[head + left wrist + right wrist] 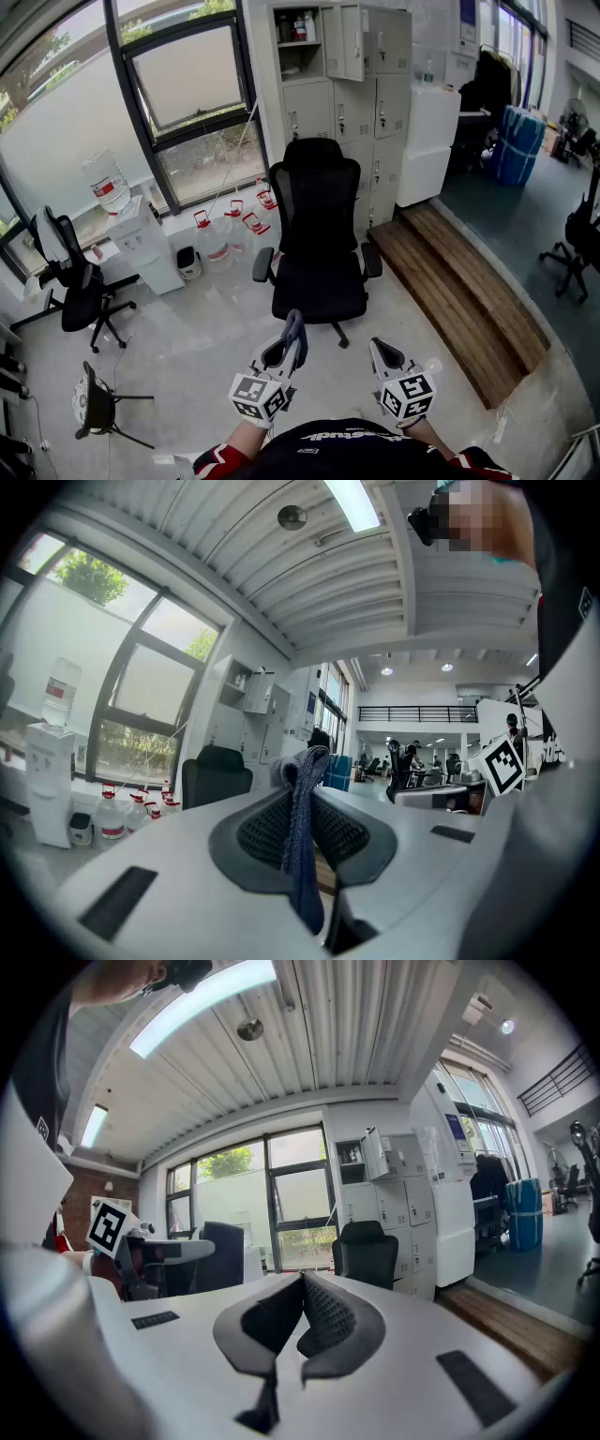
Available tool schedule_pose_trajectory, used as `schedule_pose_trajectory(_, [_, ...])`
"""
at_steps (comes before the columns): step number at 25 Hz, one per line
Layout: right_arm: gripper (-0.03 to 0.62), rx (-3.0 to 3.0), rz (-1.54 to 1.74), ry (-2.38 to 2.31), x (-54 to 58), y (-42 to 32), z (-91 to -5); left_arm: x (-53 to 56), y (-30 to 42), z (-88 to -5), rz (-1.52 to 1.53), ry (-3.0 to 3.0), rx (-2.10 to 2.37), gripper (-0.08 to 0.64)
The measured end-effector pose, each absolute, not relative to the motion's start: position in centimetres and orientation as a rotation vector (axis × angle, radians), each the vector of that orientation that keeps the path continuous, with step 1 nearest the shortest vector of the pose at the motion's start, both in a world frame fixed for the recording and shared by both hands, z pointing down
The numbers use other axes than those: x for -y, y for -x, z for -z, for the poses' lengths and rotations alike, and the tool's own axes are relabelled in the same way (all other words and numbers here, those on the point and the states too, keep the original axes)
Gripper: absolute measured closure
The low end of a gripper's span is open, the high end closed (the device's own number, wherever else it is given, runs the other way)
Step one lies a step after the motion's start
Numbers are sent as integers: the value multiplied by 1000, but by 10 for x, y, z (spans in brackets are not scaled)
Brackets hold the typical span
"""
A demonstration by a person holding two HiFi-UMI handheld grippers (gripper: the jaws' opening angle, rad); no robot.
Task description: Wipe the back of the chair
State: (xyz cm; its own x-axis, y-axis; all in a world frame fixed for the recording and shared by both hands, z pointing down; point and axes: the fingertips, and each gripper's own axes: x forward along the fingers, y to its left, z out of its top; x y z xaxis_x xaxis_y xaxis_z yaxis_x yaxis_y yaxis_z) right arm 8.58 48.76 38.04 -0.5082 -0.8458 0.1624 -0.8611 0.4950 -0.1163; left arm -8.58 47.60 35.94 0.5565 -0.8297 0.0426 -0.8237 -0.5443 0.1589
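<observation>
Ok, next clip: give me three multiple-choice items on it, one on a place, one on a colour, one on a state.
1. Where is the chair?
A on the wooden step
B in front of the lockers
C against the window

2. What colour is the cloth?
A blue-grey
B red
C yellow

3. The right gripper is:
A open
B shut on the cloth
C shut and empty

Answers:
1 B, the lockers stand right behind it.
2 A, it shows blue-grey, pinched in the left gripper.
3 C, its jaws meet with nothing between them.
</observation>
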Motion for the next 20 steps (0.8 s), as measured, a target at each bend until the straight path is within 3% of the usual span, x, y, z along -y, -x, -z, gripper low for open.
schedule_pose_trajectory(20, [580, 2652, -321, -1502, -462, -96, -390, -451, 78, -369, 34, -2597, 1422, 500])
